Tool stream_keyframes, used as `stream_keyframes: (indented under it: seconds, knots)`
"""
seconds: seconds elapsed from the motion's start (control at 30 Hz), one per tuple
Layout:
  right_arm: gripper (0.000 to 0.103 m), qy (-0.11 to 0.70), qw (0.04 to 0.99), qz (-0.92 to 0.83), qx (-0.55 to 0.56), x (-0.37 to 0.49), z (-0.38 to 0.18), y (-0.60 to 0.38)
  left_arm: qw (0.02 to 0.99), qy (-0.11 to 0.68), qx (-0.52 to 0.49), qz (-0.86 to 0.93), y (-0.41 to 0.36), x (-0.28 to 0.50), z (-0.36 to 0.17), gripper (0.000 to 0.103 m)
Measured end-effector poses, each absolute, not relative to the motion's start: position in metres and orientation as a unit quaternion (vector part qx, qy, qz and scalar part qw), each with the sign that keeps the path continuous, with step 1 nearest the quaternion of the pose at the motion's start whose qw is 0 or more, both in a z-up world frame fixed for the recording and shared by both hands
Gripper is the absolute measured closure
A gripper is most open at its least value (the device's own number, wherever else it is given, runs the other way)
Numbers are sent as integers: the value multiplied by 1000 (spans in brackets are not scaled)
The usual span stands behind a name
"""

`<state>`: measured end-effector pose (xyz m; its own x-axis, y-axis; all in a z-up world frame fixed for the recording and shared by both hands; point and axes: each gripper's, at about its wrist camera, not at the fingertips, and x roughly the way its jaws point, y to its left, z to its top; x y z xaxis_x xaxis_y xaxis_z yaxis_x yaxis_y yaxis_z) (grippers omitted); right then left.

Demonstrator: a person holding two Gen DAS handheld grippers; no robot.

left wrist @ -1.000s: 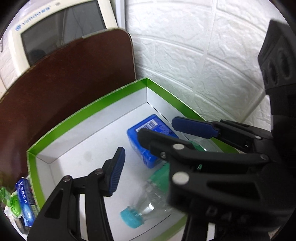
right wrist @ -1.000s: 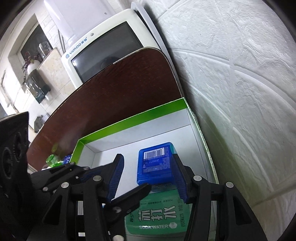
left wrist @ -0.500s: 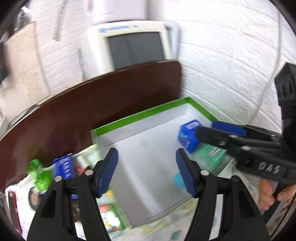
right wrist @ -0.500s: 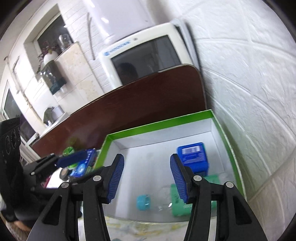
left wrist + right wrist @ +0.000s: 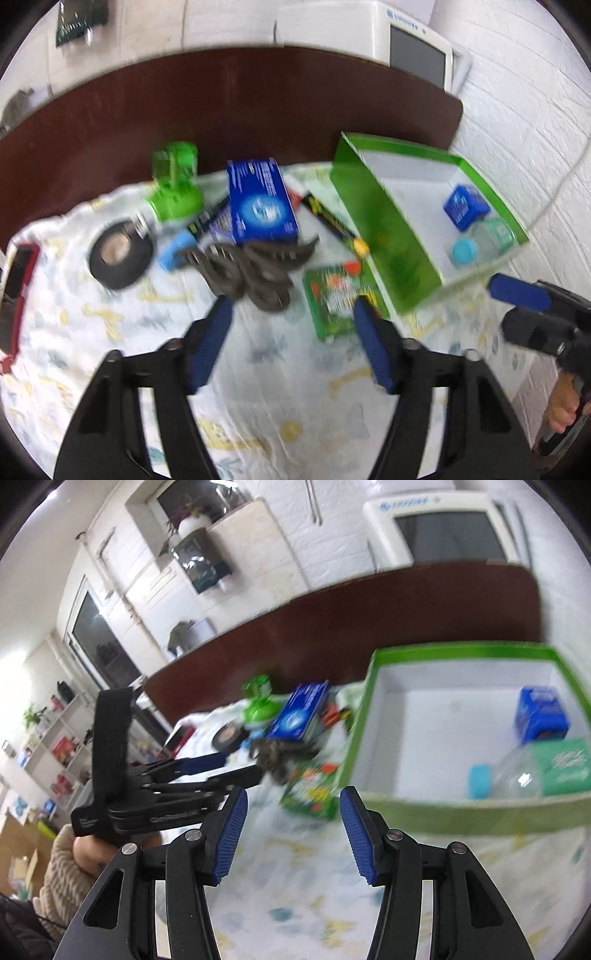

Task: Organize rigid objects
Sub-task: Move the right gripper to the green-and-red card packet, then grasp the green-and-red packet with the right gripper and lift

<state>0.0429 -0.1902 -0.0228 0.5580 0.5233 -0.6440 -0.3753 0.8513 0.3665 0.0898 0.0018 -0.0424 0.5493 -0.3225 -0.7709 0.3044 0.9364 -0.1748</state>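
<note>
A green-rimmed white box (image 5: 384,225) (image 5: 461,812) holds a small blue box (image 5: 466,210) (image 5: 540,716) and a clear bottle with a teal cap (image 5: 466,252) (image 5: 480,781). On the patterned cloth left of it lie a blue carton (image 5: 260,203) (image 5: 299,716), a green bottle (image 5: 175,184), a black tape roll (image 5: 120,256), a dark grey clip (image 5: 255,273) and a green packet (image 5: 338,301) (image 5: 312,794). My left gripper (image 5: 291,343) is open and empty above the cloth. My right gripper (image 5: 291,834) is open and empty, in front of the box.
A dark brown table edge (image 5: 221,99) runs behind the cloth. A white monitor (image 5: 417,48) stands at the back by the white brick wall (image 5: 535,110). A red-cased phone (image 5: 18,273) lies at the cloth's left edge.
Both grippers have pulled back out of the green box and away from it. The left wrist view has swung left and now shows the loose items on the cloth.
</note>
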Motion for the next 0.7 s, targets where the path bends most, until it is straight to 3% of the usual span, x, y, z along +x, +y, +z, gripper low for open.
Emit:
stream_keyframes:
  seconds: [0.07, 0.1, 0.13, 0.27, 0.7]
  knots:
    - [61, 411, 869, 260, 95, 40, -38, -177, 866, 458, -16, -198, 1, 89, -56, 65]
    - [71, 417, 866, 260, 94, 38, -44, -171, 862, 462, -20, -206, 0, 89, -60, 66]
    - [75, 424, 864, 255, 92, 39, -49, -166, 860, 464, -24, -212, -1, 88, -64, 67]
    - [78, 422, 882, 190, 84, 44, -65, -151, 847, 472, -54, -238, -2, 93, -71, 74]
    - [78, 416, 896, 59, 140, 72, -93, -151, 826, 491, -93, -259, -3, 129, -81, 80]
